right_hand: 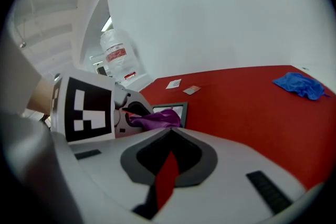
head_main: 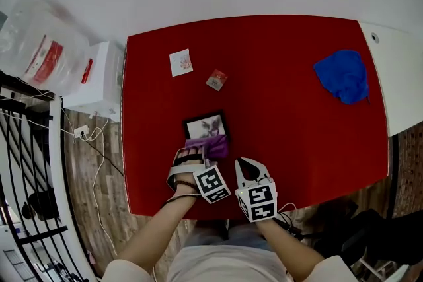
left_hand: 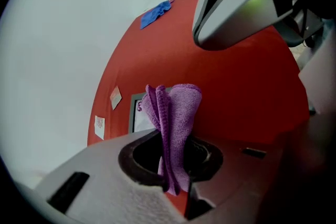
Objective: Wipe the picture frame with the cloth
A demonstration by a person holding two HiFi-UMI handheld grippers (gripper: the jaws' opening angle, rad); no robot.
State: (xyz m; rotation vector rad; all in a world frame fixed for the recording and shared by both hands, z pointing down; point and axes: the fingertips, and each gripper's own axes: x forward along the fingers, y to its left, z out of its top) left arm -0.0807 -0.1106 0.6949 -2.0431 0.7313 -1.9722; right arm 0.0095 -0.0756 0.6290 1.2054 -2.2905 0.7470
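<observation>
A small black picture frame (head_main: 206, 124) lies flat on the red table (head_main: 297, 142), near its front edge. My left gripper (head_main: 198, 155) is shut on a folded purple cloth (head_main: 211, 147), and the cloth rests over the frame's near edge. In the left gripper view the cloth (left_hand: 178, 113) stands up out of the jaws, with the frame (left_hand: 137, 119) just behind it. My right gripper (head_main: 249, 172) hovers just right of the left one. Its jaws are shut with nothing between them; only a thin sliver of red table shows through the right gripper (right_hand: 167, 168).
A blue cloth (head_main: 344, 76) lies crumpled at the table's far right corner. Two small cards (head_main: 181, 63) (head_main: 216, 79) lie beyond the frame. A white box (head_main: 99, 79) and a plastic bag (head_main: 43, 49) stand off the left edge. A white surface (head_main: 403, 69) adjoins the right edge.
</observation>
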